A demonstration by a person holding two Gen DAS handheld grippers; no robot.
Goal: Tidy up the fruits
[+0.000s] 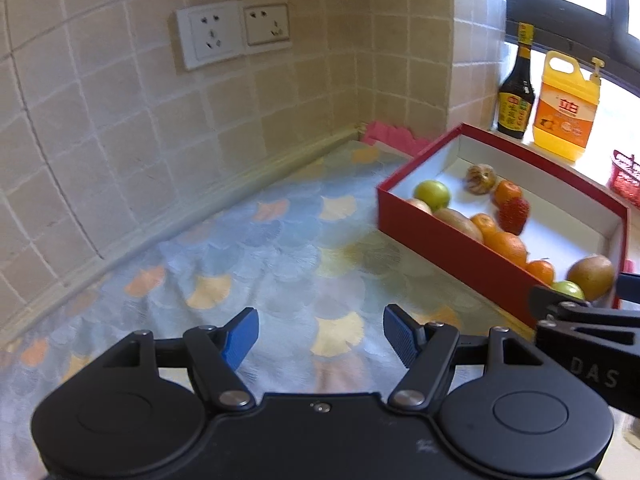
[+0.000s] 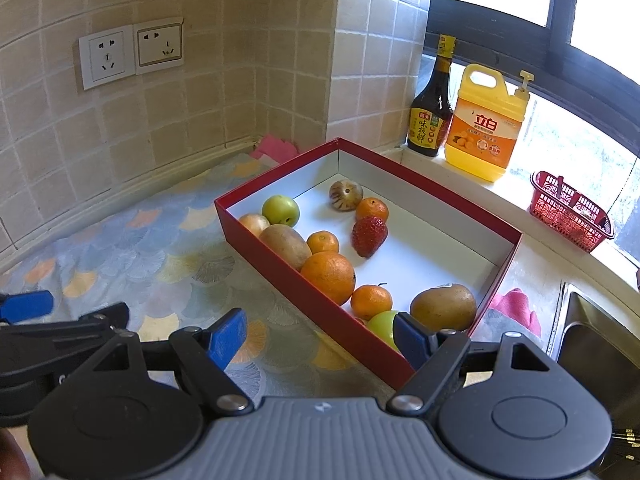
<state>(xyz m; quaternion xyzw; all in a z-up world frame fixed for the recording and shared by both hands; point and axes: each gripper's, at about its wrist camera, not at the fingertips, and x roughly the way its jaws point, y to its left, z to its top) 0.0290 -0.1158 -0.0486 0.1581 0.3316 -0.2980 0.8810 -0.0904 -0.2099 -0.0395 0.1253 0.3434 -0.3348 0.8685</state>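
A red box (image 2: 280,252) with a white inside stands on the patterned counter and holds several fruits: a big orange (image 2: 329,271), small mandarins (image 2: 371,301), green apples (image 2: 281,209), a strawberry (image 2: 369,235), brown kiwis (image 2: 444,306). The box also shows in the left wrist view (image 1: 448,248). My right gripper (image 2: 318,338) is open and empty, just above the box's near wall. My left gripper (image 1: 320,336) is open and empty over the patterned cloth (image 1: 248,240), left of the box.
A dark sauce bottle (image 2: 432,108) and a yellow detergent jug (image 2: 486,124) stand on the window sill. A small red basket (image 2: 570,210) is at the right. A sink (image 2: 596,336) lies beyond the box. Pink cloths (image 2: 274,146) lie nearby. Wall sockets (image 2: 132,52) are above.
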